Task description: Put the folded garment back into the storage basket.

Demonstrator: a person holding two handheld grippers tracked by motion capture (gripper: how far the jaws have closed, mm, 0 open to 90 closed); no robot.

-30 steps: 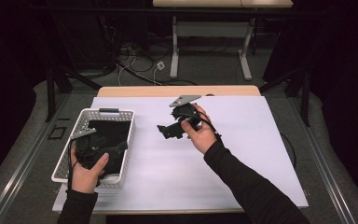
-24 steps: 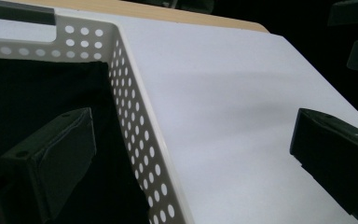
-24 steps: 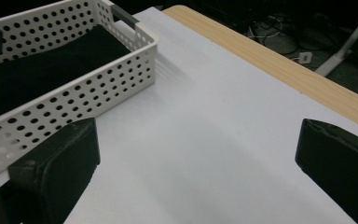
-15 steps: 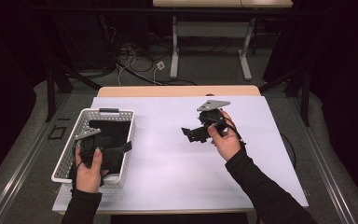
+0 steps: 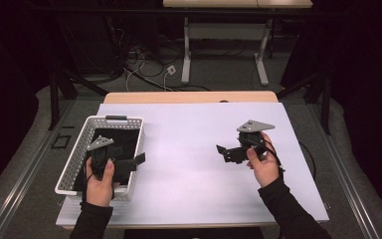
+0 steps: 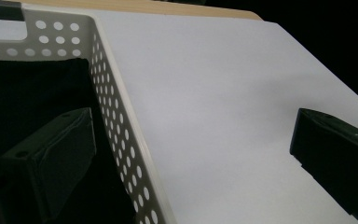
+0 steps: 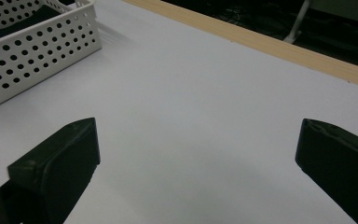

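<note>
White basket (image 5: pixel 77 159) sits on pale table sheet (image 5: pixel 189 149), dark room around.

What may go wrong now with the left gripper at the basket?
The left gripper is open astride the basket wall, one jaw inside over the black cloth, one outside. Closing or lifting may pinch the wall and drag or tip the basket. A jaw may also snag the cloth.

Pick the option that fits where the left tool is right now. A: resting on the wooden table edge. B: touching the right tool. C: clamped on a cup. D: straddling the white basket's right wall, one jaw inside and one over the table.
D: in the left gripper view the left tool stands open, one jaw inside the white basket and the other over the table.
</note>
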